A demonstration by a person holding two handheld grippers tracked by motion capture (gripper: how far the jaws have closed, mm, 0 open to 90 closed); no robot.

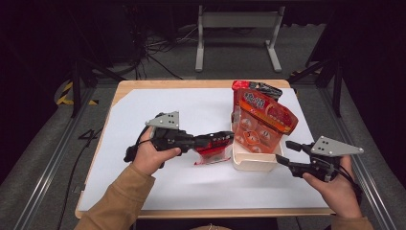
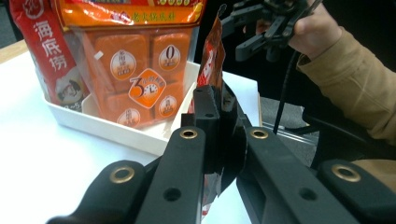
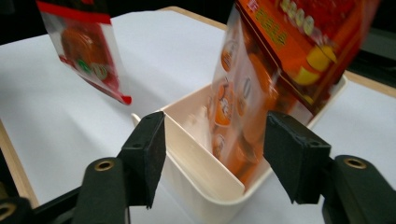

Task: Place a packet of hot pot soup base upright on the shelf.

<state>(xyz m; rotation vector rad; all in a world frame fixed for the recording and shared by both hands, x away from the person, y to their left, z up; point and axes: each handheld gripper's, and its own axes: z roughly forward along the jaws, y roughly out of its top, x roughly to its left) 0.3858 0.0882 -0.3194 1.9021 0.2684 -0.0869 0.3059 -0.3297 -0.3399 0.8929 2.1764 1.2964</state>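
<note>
Near the tabletop's middle, the left gripper [image 1: 218,140] clamps a red sachet [image 1: 210,149], just left of the white bin [image 1: 253,163]; the right gripper [image 1: 287,152], jaws wide, flanks the bin's right side.

A small red-and-clear plastic snack pouch [image 1: 210,149] hangs edge-up, pinched between the left jaws. Just beyond them, a large orange bag of wrapped cubes [image 1: 258,125] stands tilted in a cream plastic bin [image 1: 253,162], between the right jaws' open tips.
</note>
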